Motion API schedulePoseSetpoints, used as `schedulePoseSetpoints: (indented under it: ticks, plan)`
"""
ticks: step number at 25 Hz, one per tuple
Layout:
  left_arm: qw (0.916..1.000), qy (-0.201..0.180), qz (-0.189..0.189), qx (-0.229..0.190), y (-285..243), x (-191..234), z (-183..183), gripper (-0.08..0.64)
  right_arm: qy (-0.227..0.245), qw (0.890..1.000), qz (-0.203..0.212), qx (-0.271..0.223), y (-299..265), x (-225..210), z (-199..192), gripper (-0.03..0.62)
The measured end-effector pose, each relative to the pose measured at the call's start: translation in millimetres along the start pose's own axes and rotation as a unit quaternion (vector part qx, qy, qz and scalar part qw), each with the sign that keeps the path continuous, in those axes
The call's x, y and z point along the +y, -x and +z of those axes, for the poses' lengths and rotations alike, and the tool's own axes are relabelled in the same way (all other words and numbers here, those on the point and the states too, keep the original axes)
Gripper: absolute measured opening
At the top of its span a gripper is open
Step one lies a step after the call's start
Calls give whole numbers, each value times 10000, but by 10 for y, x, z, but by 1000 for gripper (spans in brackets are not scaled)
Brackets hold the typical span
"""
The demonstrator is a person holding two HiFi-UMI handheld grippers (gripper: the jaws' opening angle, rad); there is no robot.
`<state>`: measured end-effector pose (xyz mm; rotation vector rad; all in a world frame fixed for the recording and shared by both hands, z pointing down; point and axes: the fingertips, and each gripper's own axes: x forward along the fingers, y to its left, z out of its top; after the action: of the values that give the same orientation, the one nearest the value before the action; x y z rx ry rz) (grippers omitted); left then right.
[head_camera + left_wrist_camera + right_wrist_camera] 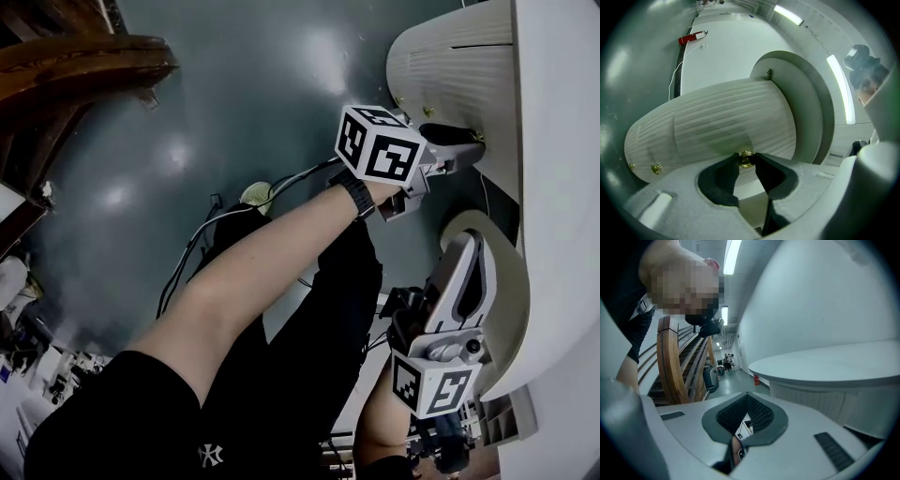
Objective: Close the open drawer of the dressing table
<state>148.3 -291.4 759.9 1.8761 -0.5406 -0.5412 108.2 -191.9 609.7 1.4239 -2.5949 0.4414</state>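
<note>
Both grippers are at the dressing table's (562, 216) front edge: the left gripper (746, 156) pinches the brass knob (746, 161) of the jutting ribbed drawer (731, 117), the right gripper (747, 397) is pressed together and empty, so the closing push seems in hand, next calling for a straight shove inward.

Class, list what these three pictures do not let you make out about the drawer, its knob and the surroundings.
- Knob: in the head view it is hidden behind the left gripper.
- Inside of the drawer: in the head view the table top covers it; the left gripper view shows only its front.
- People, right gripper view: too small to tell apart.
- Red object, left gripper view: too small to name.
</note>
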Motion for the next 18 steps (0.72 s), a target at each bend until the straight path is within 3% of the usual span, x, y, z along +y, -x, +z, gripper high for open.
schedulePoseSetpoints:
  ticks: [9, 18]
  plan:
    - [9993, -8, -284, -236, -201, 0, 86, 112, 64, 10000, 70, 12, -63, -208, 1, 15]
    - [9991, 12, -363, -205, -157, -25, 81, 112, 46, 9997, 232, 77, -68, -109, -2, 15]
